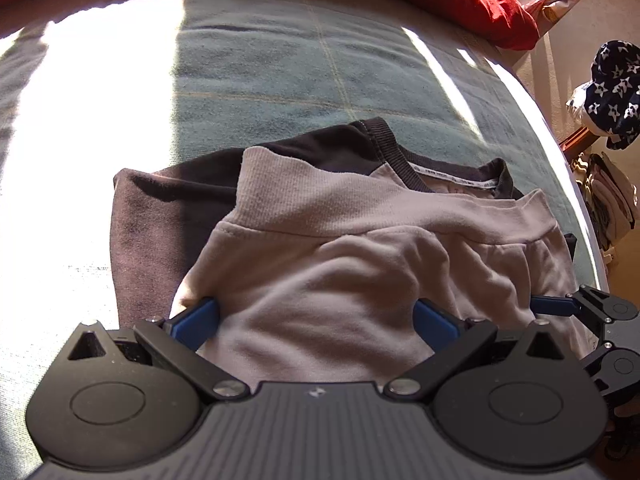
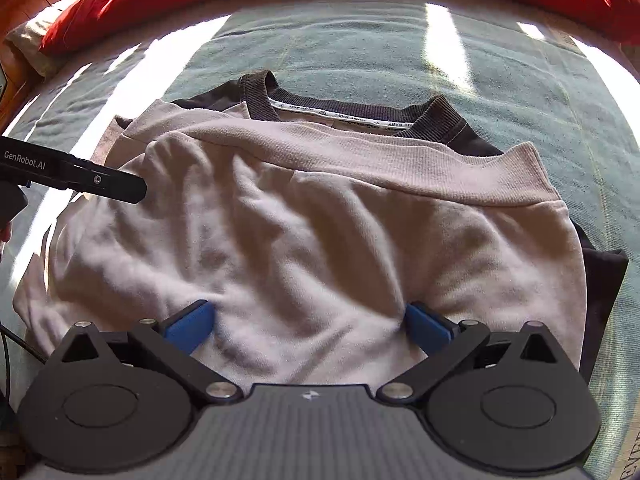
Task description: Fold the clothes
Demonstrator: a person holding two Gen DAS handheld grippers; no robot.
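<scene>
Right wrist: "GenRobot.AI" on left tool (image 2: 134,190)

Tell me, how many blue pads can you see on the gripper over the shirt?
2: one blue pad left, the other right, both over the pale shirt. None seems hidden.

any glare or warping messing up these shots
Left wrist view: sunlight blows out the blanket at left; fisheye bends the bed edge. Right wrist view: bright sun stripes cross the blanket; the pink-grey shirt stays evenly lit and sharp.
</scene>
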